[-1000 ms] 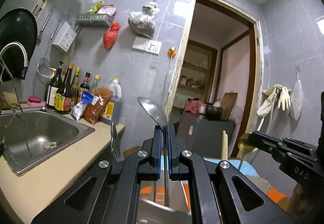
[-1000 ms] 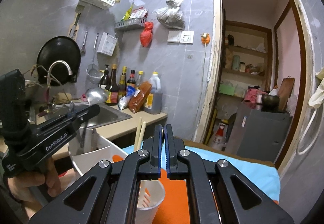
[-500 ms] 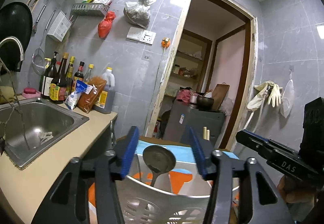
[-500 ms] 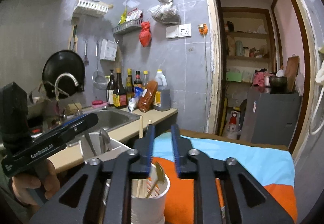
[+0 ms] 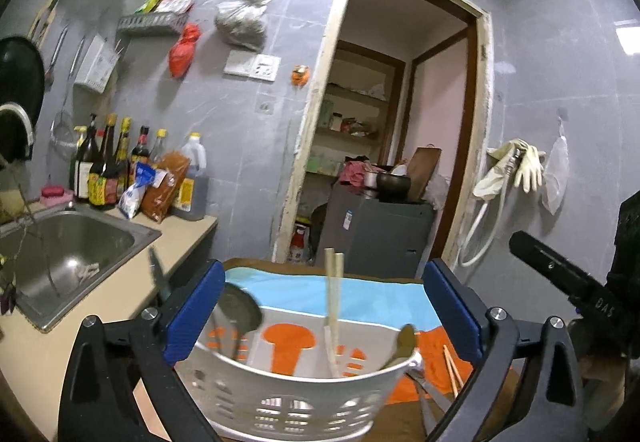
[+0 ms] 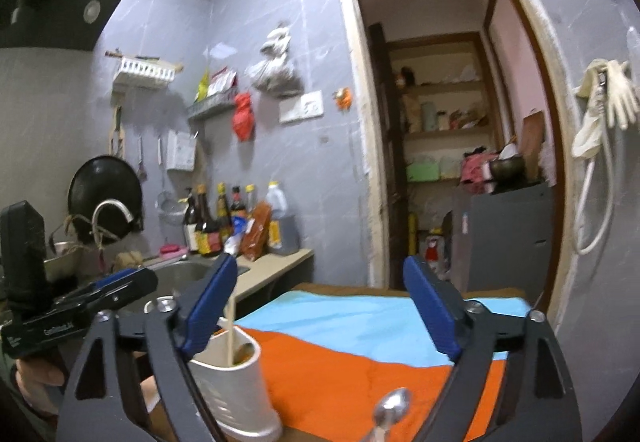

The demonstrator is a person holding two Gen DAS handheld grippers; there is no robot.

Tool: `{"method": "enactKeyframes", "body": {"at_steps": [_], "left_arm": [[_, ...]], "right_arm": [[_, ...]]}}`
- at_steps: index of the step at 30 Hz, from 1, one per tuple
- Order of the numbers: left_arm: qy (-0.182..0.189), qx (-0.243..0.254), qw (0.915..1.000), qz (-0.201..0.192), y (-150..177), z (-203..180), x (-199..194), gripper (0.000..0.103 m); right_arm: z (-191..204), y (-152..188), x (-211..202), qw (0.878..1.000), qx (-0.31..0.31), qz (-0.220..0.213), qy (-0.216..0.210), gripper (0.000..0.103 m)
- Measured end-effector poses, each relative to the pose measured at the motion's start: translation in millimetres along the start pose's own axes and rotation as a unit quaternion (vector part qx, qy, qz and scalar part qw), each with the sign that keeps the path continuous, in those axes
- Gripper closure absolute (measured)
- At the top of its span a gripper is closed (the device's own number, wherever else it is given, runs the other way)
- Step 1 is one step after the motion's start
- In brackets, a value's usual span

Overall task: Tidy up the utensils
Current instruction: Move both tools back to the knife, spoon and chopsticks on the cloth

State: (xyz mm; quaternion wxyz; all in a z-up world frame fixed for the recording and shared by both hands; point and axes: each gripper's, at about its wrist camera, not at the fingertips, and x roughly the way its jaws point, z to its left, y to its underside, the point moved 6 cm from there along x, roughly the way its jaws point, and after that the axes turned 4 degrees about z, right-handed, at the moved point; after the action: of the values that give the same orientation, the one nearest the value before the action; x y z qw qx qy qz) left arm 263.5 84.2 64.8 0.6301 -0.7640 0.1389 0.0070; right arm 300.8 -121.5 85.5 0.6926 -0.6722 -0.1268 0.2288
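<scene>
Left gripper (image 5: 322, 318) is opening, empty, just above the white utensil basket (image 5: 296, 402) holding chopsticks (image 5: 333, 306).

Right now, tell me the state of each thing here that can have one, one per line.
Left gripper: jaws opening, nothing between the pads.
Right gripper: jaws opening, holding nothing.
Basket: upright, holds ladle, chopsticks and a spoon.
Loose chopsticks: lying on the cloth.
Silver spoon: outside the basket.
</scene>
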Motion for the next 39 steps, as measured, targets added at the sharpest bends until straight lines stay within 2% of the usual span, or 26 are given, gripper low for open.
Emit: {"method": "enactKeyframes", "body": {"at_steps": [4, 16, 27, 32, 35, 39], "left_arm": [[0.01, 0.024, 0.9997, -0.004, 2.7, -25.7, -0.3, 0.005], [0.05, 0.067, 0.9964, 0.016, 20.5, -92.8, 15.8, 0.004], [0.073, 0.084, 0.9914, 0.07, 61.7, -133.7, 40.4, 0.004], [0.093, 0.094, 0.9861, 0.102, 80.4, -145.6, 49.7, 0.004], [0.103, 0.103, 0.9816, 0.123, 91.4, -152.9, 56.1, 0.005], [0.11, 0.114, 0.9756, 0.152, 103.4, -159.1, 65.2, 0.006]], "right_arm": [[-20.5, -1.9, -20.8, 1.0, 0.002, -0.015, 0.018, 0.0], [-66.5, 6.8, -60.7, 0.998, -0.011, -0.015, 0.062, 0.0], [-112.7, 36.1, -70.3, 0.996, 0.002, 0.03, 0.089, 0.0], [-131.2, 51.1, -66.9, 0.994, 0.017, 0.056, 0.093, 0.0], [-139.2, 60.0, -62.8, 0.993, 0.029, 0.074, 0.089, 0.003], [-143.5, 72.8, -54.0, 0.991, 0.043, 0.104, 0.075, 0.015]]}}
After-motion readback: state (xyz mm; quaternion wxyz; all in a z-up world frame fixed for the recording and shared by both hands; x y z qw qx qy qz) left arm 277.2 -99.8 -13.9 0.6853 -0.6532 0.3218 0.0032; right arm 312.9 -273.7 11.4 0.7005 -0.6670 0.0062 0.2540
